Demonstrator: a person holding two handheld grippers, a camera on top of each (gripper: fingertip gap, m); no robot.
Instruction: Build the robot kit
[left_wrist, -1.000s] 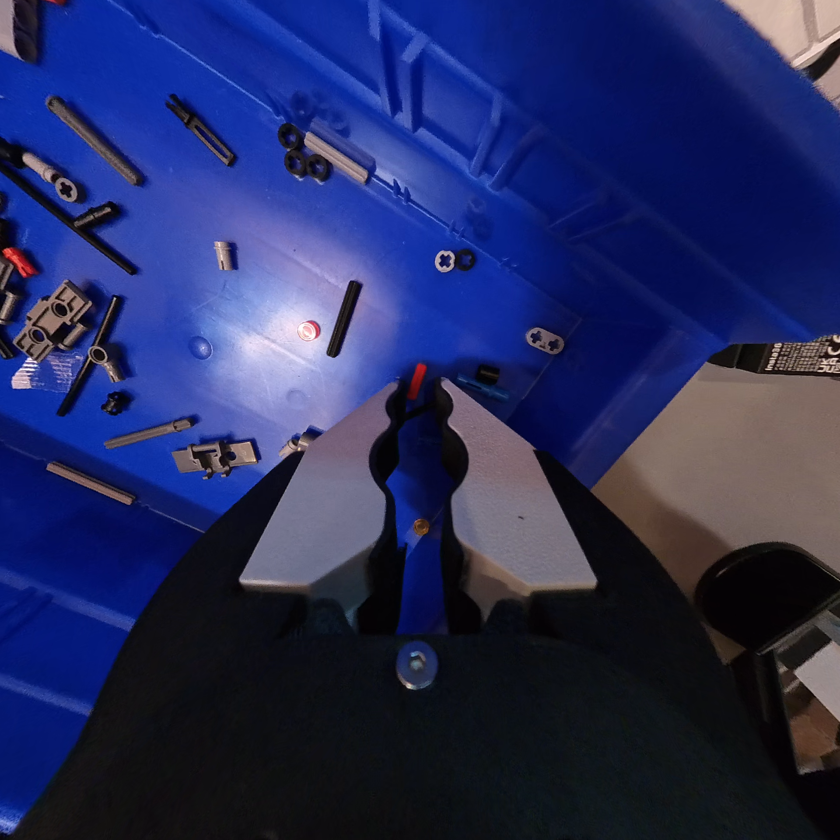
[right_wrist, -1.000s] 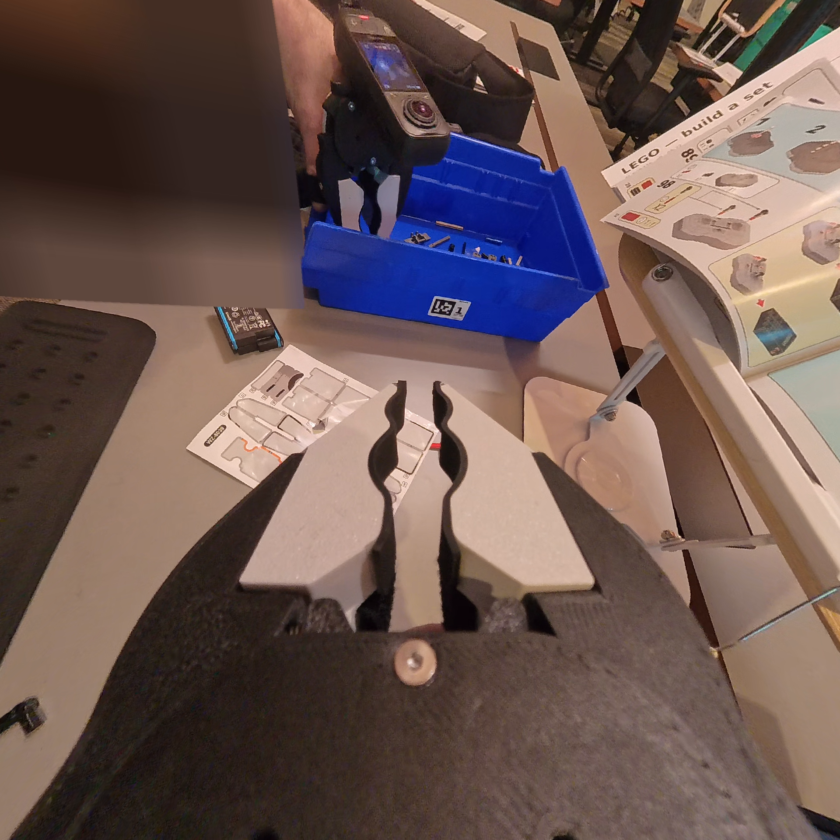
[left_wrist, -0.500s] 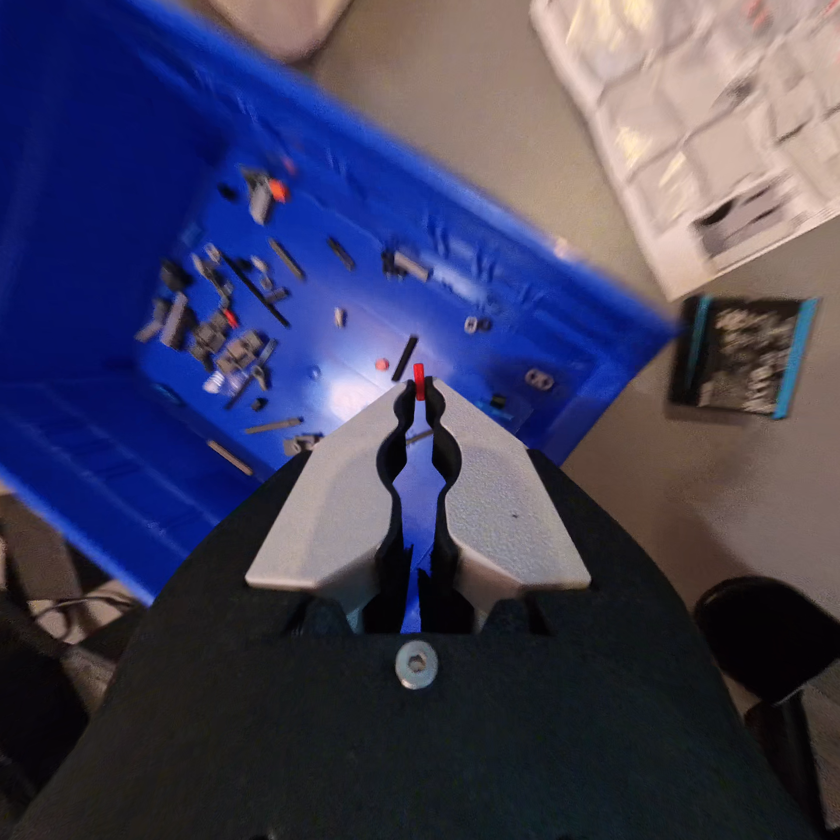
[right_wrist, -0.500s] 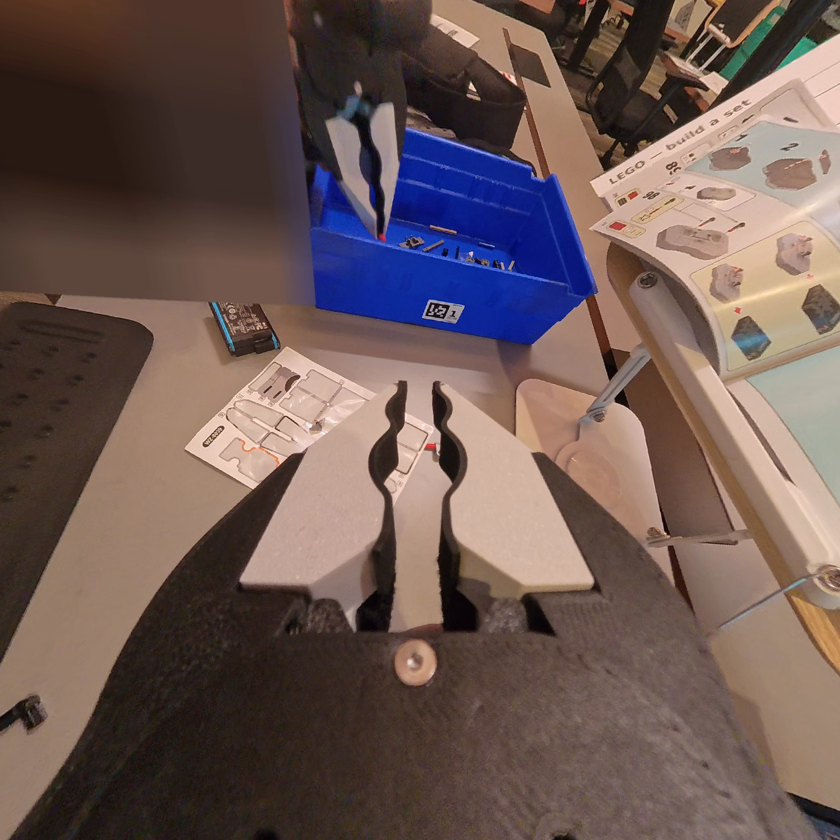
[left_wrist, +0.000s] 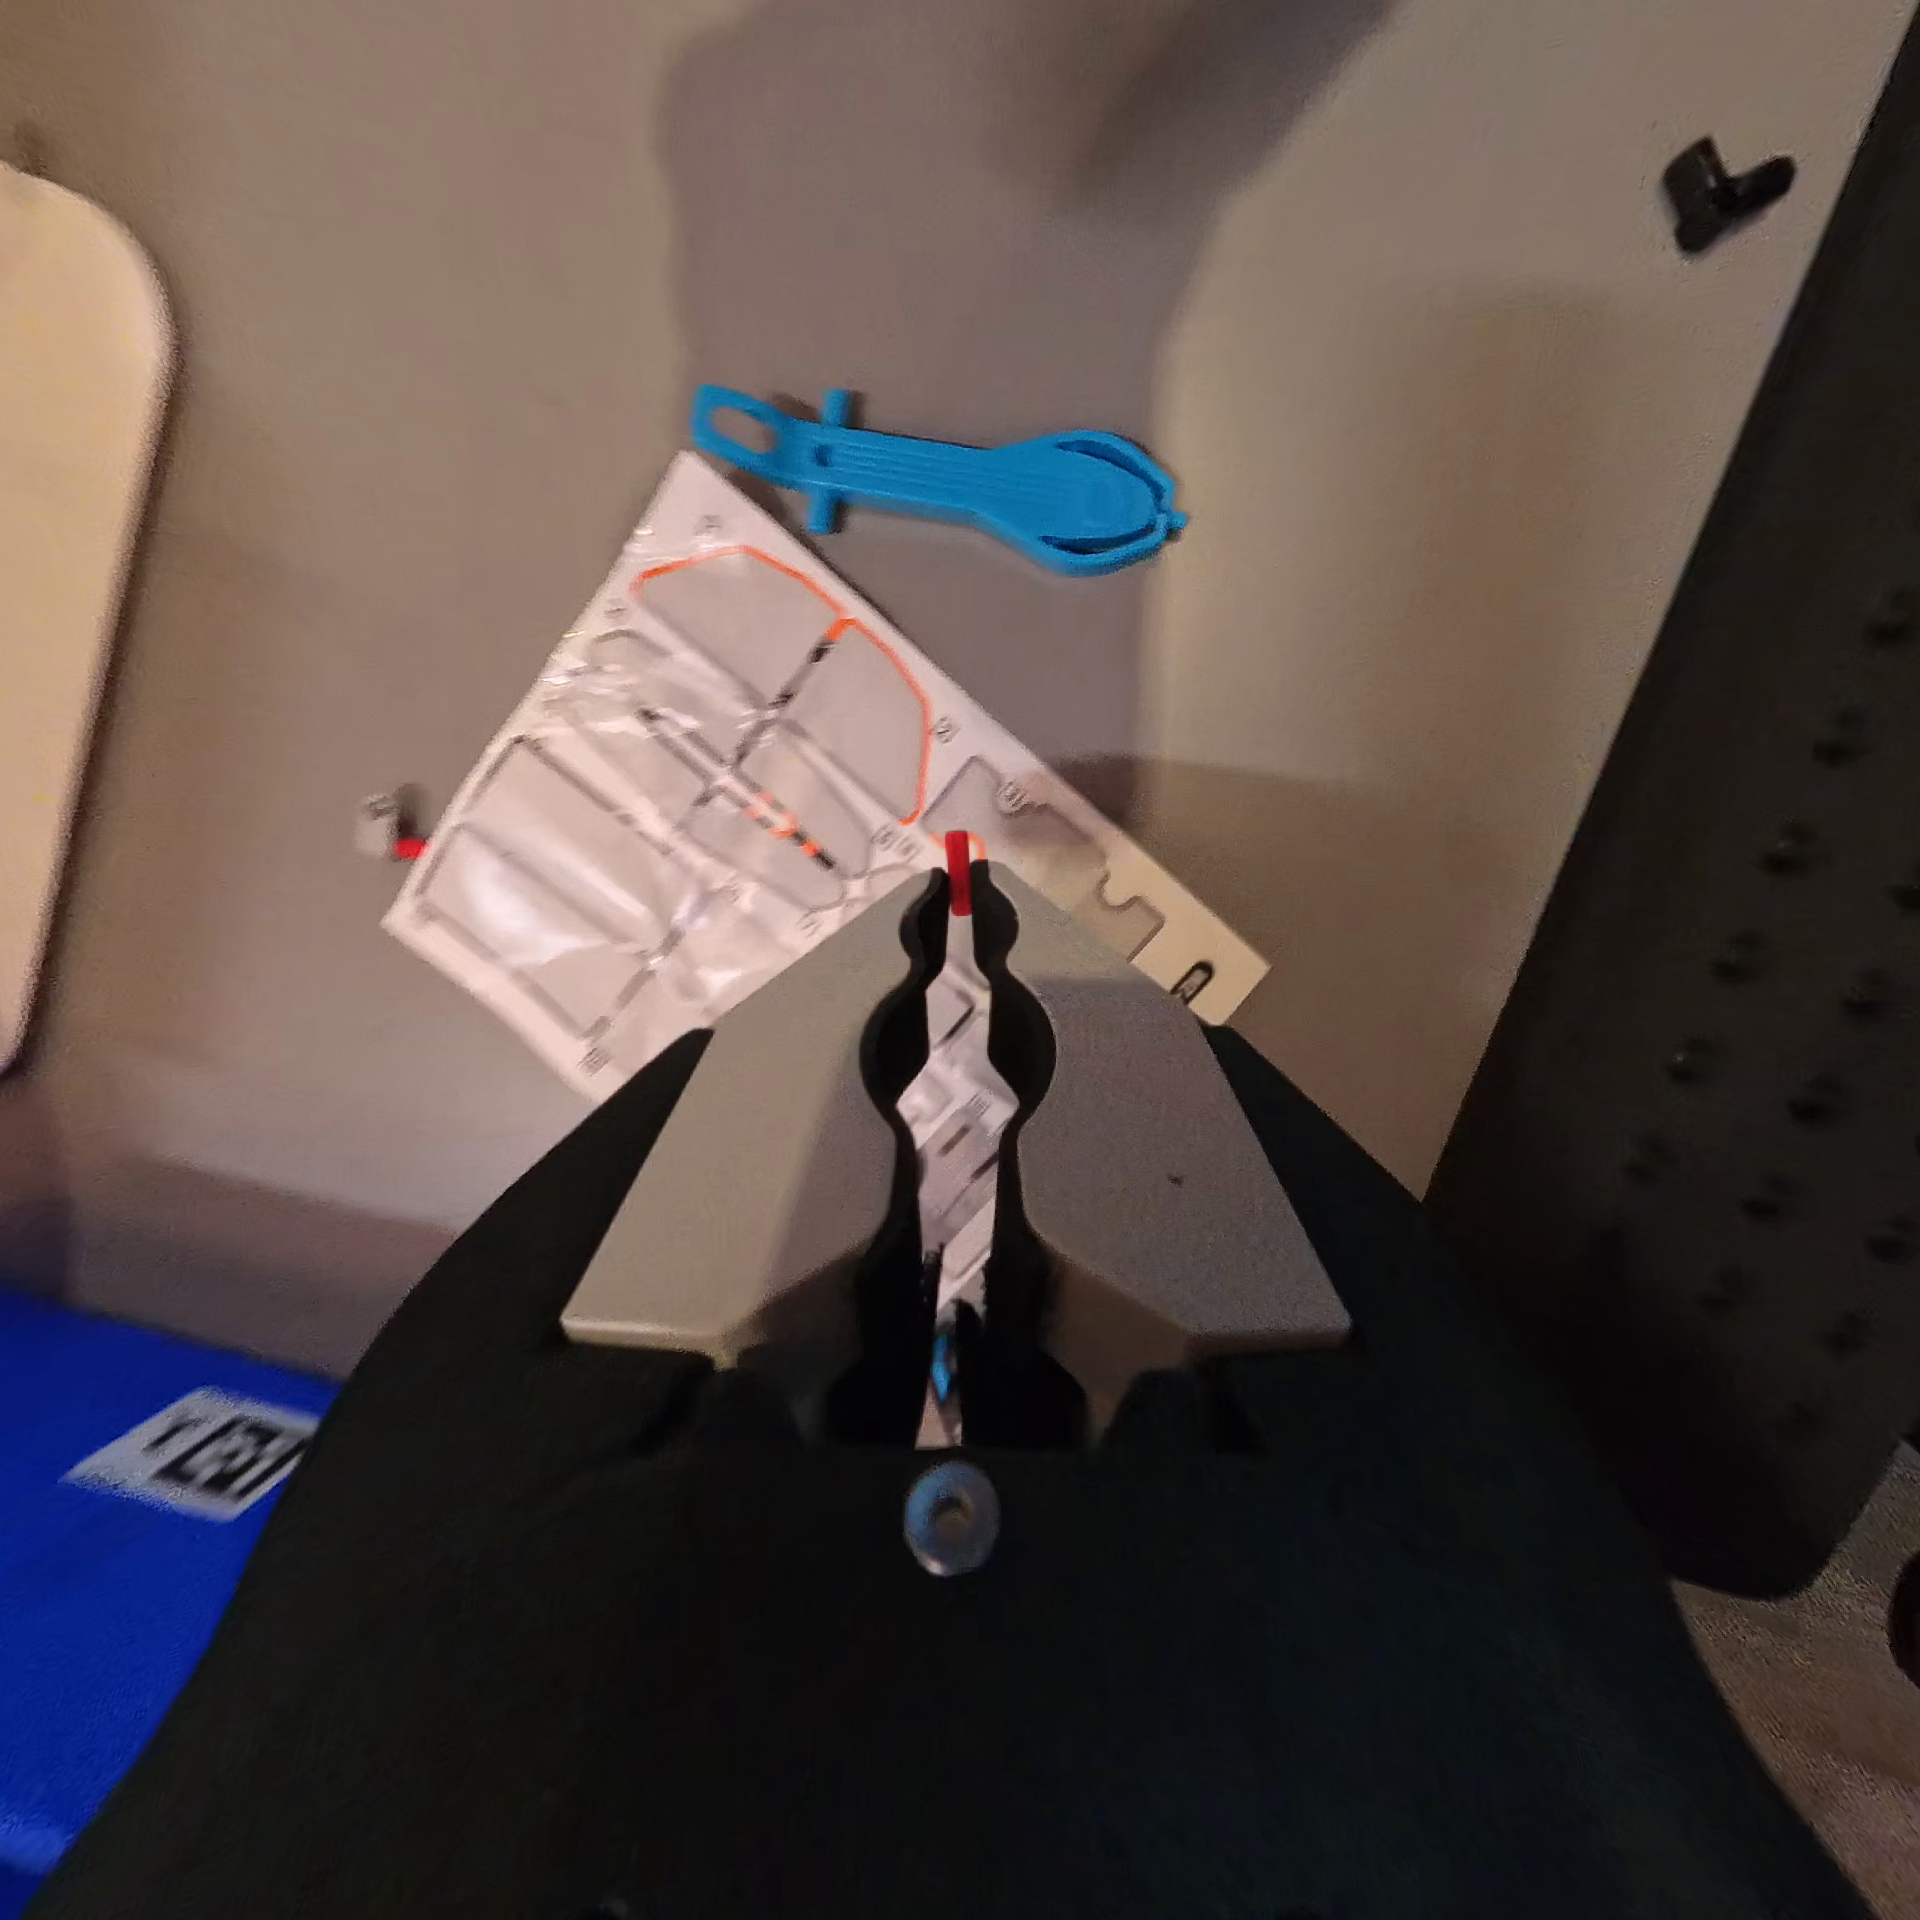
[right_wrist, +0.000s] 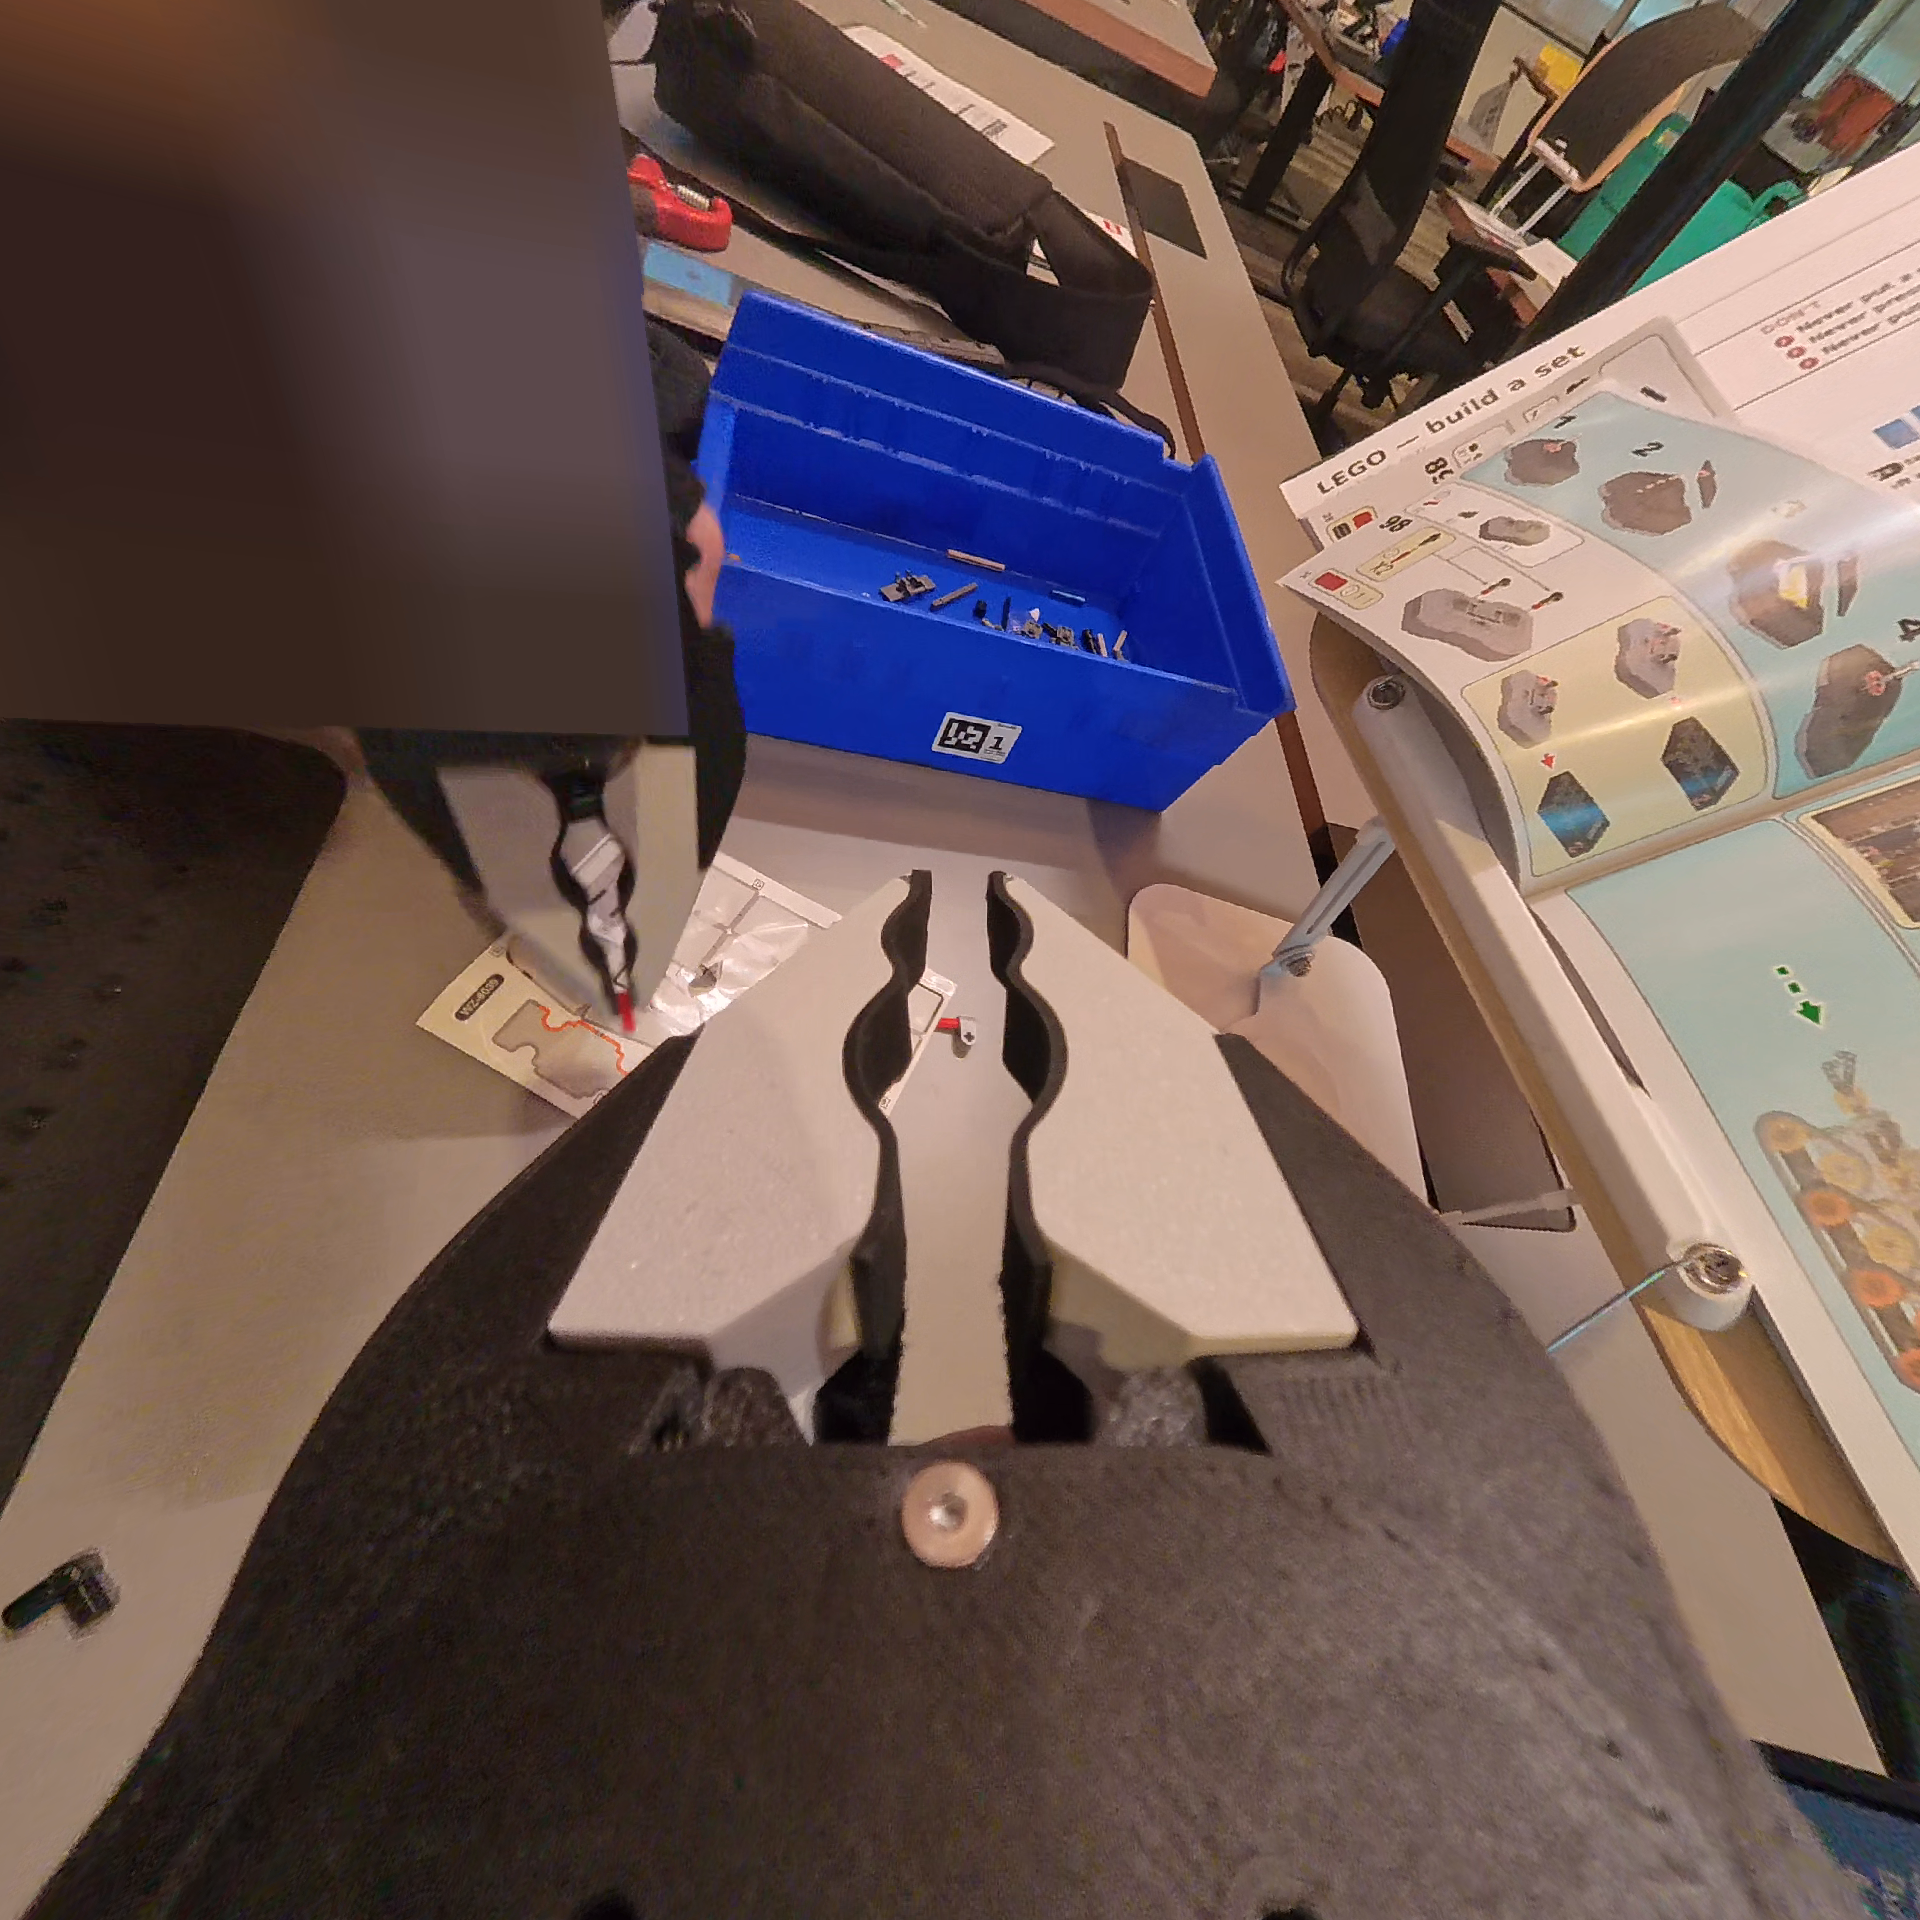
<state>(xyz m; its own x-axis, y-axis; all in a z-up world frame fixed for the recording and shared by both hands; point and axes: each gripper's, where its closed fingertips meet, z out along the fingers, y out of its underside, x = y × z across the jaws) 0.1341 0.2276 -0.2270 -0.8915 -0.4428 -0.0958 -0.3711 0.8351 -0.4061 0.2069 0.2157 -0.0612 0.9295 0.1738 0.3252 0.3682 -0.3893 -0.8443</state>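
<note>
My left gripper (left_wrist: 961, 896) is shut on a small red pin (left_wrist: 957, 864) that sticks out past its tips. It hangs just above a white sticker sheet (left_wrist: 717, 800) on the grey table. The right wrist view shows the left gripper (right_wrist: 620, 987) pointing down with the red pin (right_wrist: 624, 1006) over that sheet (right_wrist: 561, 1049). My right gripper (right_wrist: 948, 883) is open and empty, low over the table. A small grey piece with a red pin (right_wrist: 961, 1029) lies between its fingers' line of sight, and also shows in the left wrist view (left_wrist: 382, 828).
A blue bin (right_wrist: 1195, 582) with several small parts stands behind the sheet. A blue plastic tool (left_wrist: 935, 483) lies beyond the sheet. A black mat (right_wrist: 125, 987) is at the left, an instruction booklet on a stand (right_wrist: 1662, 675) at the right. A small black piece (right_wrist: 62, 1590) lies near. About 20 cm separates my left fingertips from my right.
My left gripper has lifted out of the blue bin with the red pin and moved over the sticker sheet. My right gripper has stayed about where it was.
</note>
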